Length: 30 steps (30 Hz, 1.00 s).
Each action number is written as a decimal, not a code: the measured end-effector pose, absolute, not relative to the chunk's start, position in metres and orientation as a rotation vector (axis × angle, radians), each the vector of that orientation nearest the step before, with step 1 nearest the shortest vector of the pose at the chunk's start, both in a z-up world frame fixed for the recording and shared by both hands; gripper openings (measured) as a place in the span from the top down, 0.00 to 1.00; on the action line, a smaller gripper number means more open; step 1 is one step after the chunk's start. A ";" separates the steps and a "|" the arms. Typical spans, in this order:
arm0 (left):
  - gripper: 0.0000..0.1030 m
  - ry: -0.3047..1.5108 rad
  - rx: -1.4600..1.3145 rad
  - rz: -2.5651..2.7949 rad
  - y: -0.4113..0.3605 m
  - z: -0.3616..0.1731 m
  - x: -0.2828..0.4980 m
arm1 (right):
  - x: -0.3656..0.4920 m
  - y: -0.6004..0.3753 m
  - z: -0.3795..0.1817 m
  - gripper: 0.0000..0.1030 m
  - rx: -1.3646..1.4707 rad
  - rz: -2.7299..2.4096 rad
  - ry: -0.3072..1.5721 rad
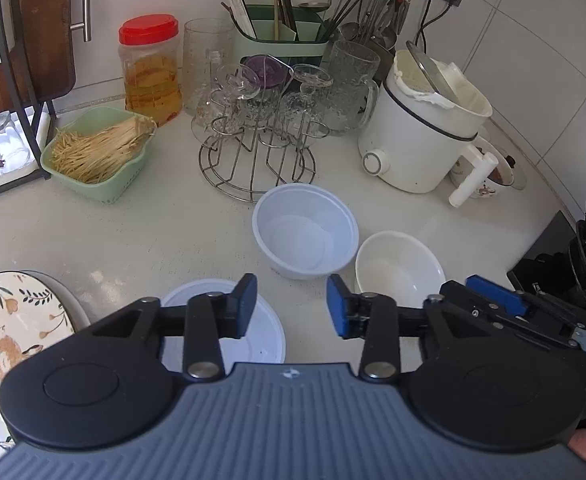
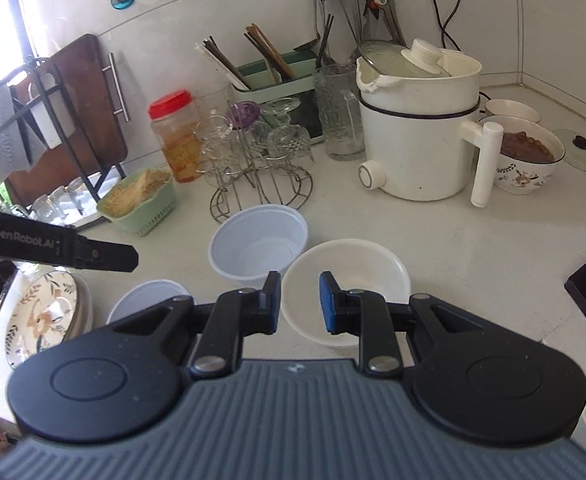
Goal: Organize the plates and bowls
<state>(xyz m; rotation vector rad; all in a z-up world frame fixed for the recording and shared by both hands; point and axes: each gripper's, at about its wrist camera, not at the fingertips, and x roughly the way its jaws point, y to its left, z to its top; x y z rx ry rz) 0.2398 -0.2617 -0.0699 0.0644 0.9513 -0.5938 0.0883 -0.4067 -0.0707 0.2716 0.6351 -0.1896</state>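
- Left gripper (image 1: 291, 306): jaws spread, holding nothing, above the counter (image 1: 153, 232).
- Right gripper (image 2: 300, 302): jaws spread, empty, over the white bowl (image 2: 369, 276).
- Plastic bowl (image 1: 305, 230) just left of it; patterned plate (image 1: 9, 332) far left.

Two empty bowls are seen on the counter: one pale blue plastic bowl (image 2: 257, 240) and one white bowl (image 2: 347, 280). One white lid (image 1: 253, 328) is counted, and one patterned plate (image 1: 9, 332) topping a stack whose number cannot be told. One red-capped jar (image 1: 151, 68) is seen
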 end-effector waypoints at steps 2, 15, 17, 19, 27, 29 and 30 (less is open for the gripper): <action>0.50 0.954 0.065 -0.590 -0.264 -0.074 0.246 | 0.092 -0.409 -0.071 0.38 0.273 -0.200 0.621; 0.49 1.005 -0.019 -0.583 -0.267 -0.110 0.301 | 0.139 -0.433 -0.086 0.39 0.294 -0.179 0.614; 0.49 1.025 -0.033 -0.587 -0.268 -0.117 0.311 | 0.148 -0.436 -0.090 0.40 0.295 -0.177 0.623; 0.49 1.046 -0.038 -0.593 -0.271 -0.125 0.319 | 0.157 -0.439 -0.095 0.44 0.299 -0.174 0.641; 0.55 1.109 -0.073 -0.606 -0.270 -0.148 0.344 | 0.190 -0.439 -0.114 0.65 0.324 -0.118 0.732; 0.56 1.119 -0.080 -0.614 -0.270 -0.151 0.351 | 0.198 -0.436 -0.115 0.65 0.313 -0.109 0.737; 0.57 1.121 -0.081 -0.619 -0.271 -0.153 0.353 | 0.202 -0.436 -0.115 0.65 0.310 -0.108 0.738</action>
